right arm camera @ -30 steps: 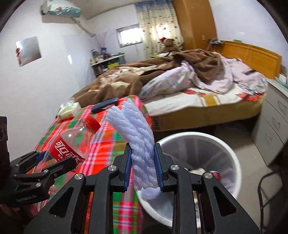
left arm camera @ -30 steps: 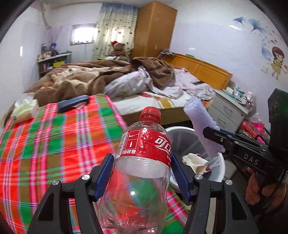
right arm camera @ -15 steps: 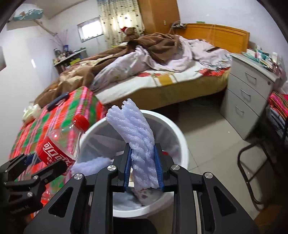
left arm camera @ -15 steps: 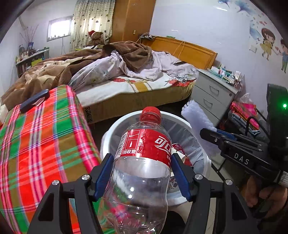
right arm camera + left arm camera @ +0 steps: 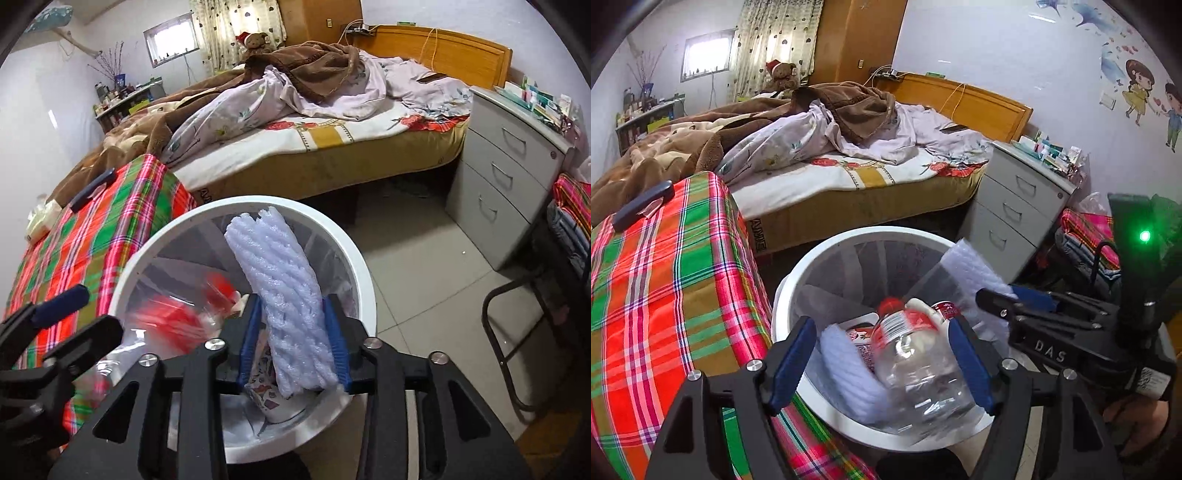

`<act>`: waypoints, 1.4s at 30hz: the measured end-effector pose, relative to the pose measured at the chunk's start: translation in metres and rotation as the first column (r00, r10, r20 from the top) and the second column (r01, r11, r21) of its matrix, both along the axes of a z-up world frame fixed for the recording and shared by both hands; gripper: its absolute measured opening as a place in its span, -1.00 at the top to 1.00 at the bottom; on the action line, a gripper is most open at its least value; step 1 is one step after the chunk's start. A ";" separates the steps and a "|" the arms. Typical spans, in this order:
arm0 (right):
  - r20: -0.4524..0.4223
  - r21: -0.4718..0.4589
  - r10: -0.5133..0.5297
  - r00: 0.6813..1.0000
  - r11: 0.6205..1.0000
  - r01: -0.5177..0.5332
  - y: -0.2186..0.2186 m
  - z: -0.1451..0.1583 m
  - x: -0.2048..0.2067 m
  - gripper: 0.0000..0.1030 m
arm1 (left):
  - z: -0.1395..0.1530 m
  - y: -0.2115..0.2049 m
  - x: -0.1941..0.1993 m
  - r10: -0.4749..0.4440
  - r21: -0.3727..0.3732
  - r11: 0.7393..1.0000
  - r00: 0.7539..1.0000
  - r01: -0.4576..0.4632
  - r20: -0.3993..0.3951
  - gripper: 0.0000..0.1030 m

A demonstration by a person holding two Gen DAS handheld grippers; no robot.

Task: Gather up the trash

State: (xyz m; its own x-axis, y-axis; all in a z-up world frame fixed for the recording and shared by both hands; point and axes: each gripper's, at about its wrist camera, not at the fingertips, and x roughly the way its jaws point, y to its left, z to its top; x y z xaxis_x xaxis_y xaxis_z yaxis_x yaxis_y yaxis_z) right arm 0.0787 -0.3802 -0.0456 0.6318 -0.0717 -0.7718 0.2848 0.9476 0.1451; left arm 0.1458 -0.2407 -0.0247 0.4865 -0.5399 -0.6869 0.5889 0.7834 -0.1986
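Over the white waste bin (image 5: 783, 295) beside the plaid-covered table (image 5: 665, 280), I hold both grippers above the opening. Raised letters reading "DAS" mark the side of my right gripper (image 5: 293, 341), seen at the right of the left wrist view. On the clear plastic bottle (image 5: 919, 369), the red label shows only a barcode strip; the white characters readable a second ago are turned away. Dark letters run down the bed frame's (image 5: 849, 210) corner, too small to read.

My left gripper (image 5: 882, 365) has just been opening: its blue pads stand clear of the bottle, which a second ago stood upright and clamped between them over the plaid cloth. The bottle is tipped, red cap first, into the bin, among a white foam piece and printed packaging. In the right wrist view it is a red blur.

My right gripper's jaws have also just been opening. The white foam fruit net (image 5: 284, 295) sits between them, leaning over the bin; whether the pads press on it I cannot tell. A second ago they pinched it narrow.

Both views have shifted from the table to the bin, which now fills the foreground. Behind it are the unmade bed and a grey drawer unit (image 5: 506, 184).
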 end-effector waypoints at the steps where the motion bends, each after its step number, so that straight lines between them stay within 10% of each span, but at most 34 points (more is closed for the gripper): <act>1: 0.002 0.006 0.003 1.000 1.000 -0.003 0.000 0.000 -0.001 0.12 | 0.000 0.001 0.000 0.005 0.002 1.000 1.000 -0.005 -0.003 -0.43; 20: 0.176 -0.026 0.059 0.983 0.998 -0.055 0.041 0.038 -0.036 -0.07 | 0.029 0.065 -0.045 0.121 0.002 0.993 0.988 -0.121 0.092 -0.43; 42: 0.334 -0.091 0.293 0.896 0.956 -0.279 0.141 0.047 -0.079 -0.07 | 0.037 0.191 -0.128 0.403 -0.009 0.912 0.892 -0.410 0.205 -0.44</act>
